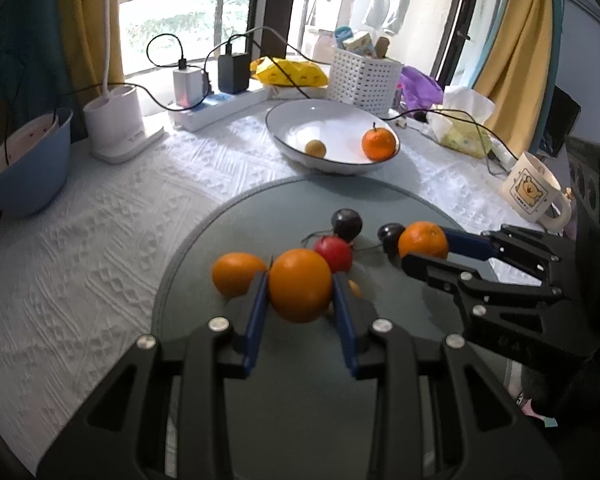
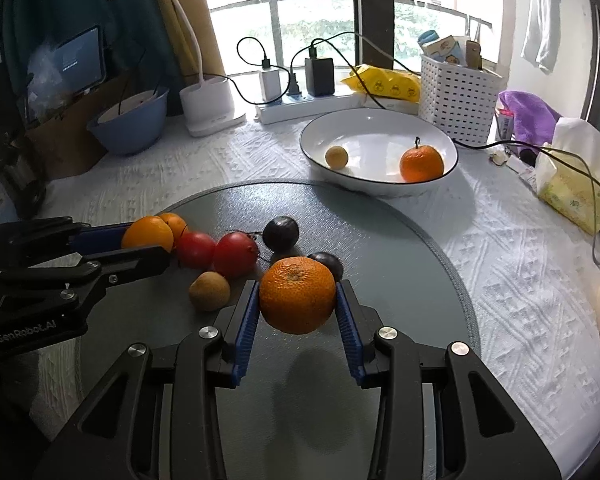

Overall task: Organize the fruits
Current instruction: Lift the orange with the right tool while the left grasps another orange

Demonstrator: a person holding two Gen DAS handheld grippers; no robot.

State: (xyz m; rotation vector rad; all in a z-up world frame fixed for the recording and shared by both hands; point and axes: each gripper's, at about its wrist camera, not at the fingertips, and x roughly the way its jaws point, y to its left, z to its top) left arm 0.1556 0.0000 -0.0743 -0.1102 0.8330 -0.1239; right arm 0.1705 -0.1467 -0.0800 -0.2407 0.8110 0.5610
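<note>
My left gripper point(image 1: 300, 286) clamps an orange point(image 1: 300, 285) between its blue pads; my right gripper point(image 2: 297, 295) pinches a tangerine point(image 2: 297, 295) likewise — both fruits over the grey mat point(image 2: 400, 248). Only the right view shows the brown fruit point(image 2: 209, 291) and two red ones point(image 2: 236, 255). Beyond the mat, the white bowl point(image 2: 380, 120) holds two fruits.

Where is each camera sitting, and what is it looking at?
Left wrist: sits on the left gripper, looking forward and down at its orange; the right gripper shows alongside.
Right wrist: sits on the right gripper, looking forward and down at its orange; the left gripper shows alongside.
Both see the bowl, grey mat and window.
</note>
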